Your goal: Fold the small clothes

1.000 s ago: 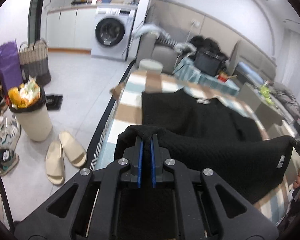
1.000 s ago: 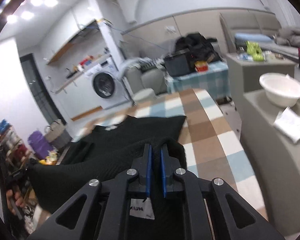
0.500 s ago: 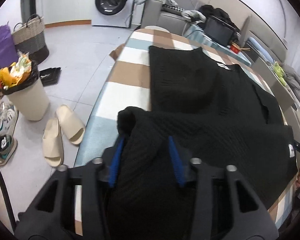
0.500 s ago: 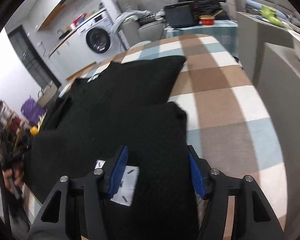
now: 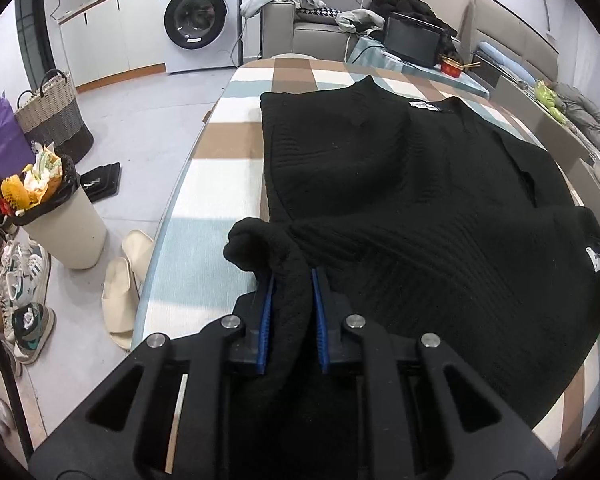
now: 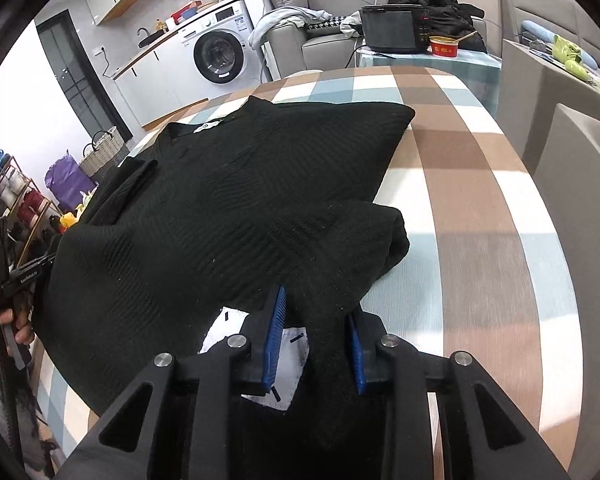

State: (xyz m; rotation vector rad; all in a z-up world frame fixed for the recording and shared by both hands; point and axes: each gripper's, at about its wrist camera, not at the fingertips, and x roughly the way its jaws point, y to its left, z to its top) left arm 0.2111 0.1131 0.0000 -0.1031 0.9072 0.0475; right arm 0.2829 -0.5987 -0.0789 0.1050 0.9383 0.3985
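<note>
L gripper [image 5: 292,280]: blue pads either side of a bunched corner of the black knit sweater [image 5: 400,184]; jaws closing, fabric fills the gap betw. them and both pads touch it, so it grips the corner. That corner rolls up into a lump just ahead of the fingertips, over the table edge.

R gripper [image 6: 316,308]: jaws closing, wider gap. Sweater hem runs betw. the pads; fabric lies against the R-side pad, while a white care label [image 6: 284,360] shows beside the other one. Whether both pads press cannot be told.

Sweater: lies on the checked tablecloth [image 6: 480,208] (brown/white/pale-blue squares), lower part doubled over onto the body, so a thick folded edge sits nearest the grippers. Collar w. white neck tag [image 5: 423,105] at the far end. In the R view one sleeve lies folded across the body on the picture's left.

Person's hand [image 6: 18,326] visible at the left border of the R view, on the L gripper's handle.

Floor beside table, L view: beige slippers [image 5: 126,284], bin [image 5: 60,220] w. black liner full of rubbish, sneakers, woven basket [image 5: 54,120].

Far: washing machine [image 5: 198,16], grey sofa w. clothes, black appliance [image 5: 412,40] on a side table.
</note>
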